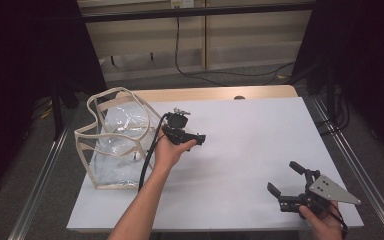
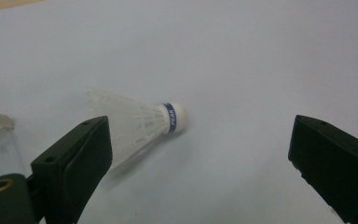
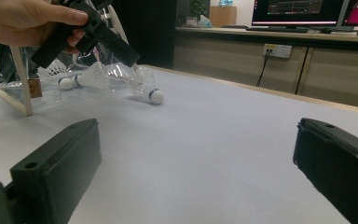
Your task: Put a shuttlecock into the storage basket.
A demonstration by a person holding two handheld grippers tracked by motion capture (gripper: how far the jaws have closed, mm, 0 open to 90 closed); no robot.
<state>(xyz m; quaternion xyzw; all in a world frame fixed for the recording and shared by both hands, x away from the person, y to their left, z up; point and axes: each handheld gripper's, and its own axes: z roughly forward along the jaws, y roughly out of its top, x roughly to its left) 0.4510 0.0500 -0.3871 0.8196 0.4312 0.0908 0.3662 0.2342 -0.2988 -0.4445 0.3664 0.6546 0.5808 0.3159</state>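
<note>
At the near right edge of the table (image 1: 260, 150), the right gripper (image 1: 291, 186) rests with jaws spread wide, holding nothing. Farther left, the left gripper (image 1: 192, 139) hovers with jaws wide over a shuttlecock (image 2: 142, 122) lying on its side beside the clear bag (image 1: 111, 137). It looks featherlight and crushable; grip the firm cork tip, not the skirt.

Shuttlecock (image 2: 142, 122): white feathery skirt w/ smooth cork-like tip; bag (image 1: 112, 142): glossy clear plastic, cloth trim; table (image 1: 260, 135): matt white.

"PEAK" in white letters, on shuttlecock (image 2: 142, 123) blue band
</note>
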